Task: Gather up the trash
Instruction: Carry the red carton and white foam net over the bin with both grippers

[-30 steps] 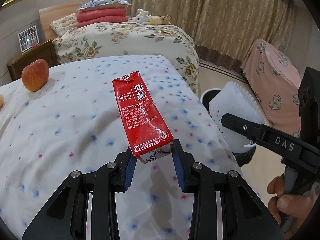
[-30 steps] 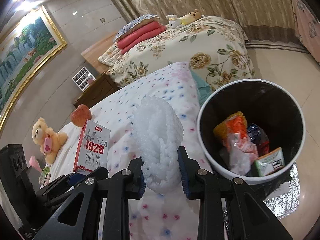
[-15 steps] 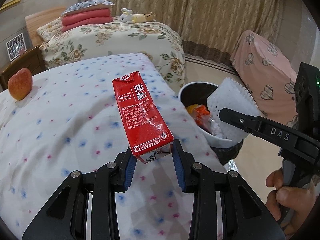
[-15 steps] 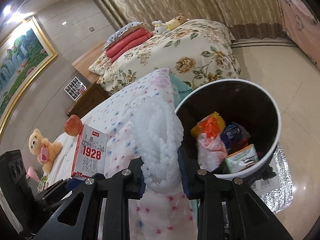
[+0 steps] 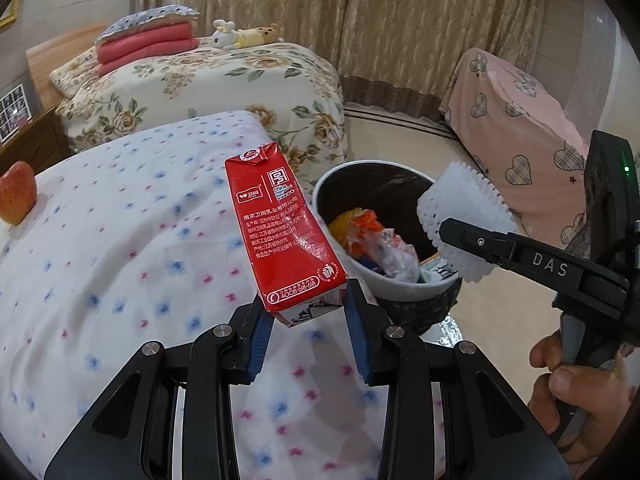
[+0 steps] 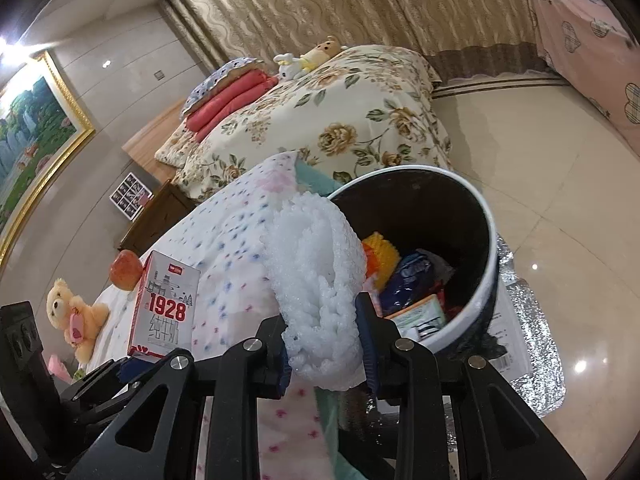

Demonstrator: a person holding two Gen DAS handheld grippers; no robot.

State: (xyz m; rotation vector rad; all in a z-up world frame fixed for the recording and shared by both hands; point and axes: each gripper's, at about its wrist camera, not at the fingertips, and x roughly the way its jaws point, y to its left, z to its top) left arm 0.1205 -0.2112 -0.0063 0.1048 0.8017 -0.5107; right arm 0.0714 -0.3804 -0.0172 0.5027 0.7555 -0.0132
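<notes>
Over the last second I have carried both grippers from the middle of the dotted bedspread (image 5: 120, 240) to its far right corner, and the trash bin (image 5: 404, 288) has come fully into view, so I judge the drops are close. My left gripper (image 5: 306, 312) clamps the red milk carton (image 5: 280, 228) by its base above that corner, long axis tilted up and away, gabled top farthest from me. My right gripper (image 6: 324, 344) pinches the white foam net (image 6: 316, 280) at the bin's near rim, standing roughly upright.
</notes>
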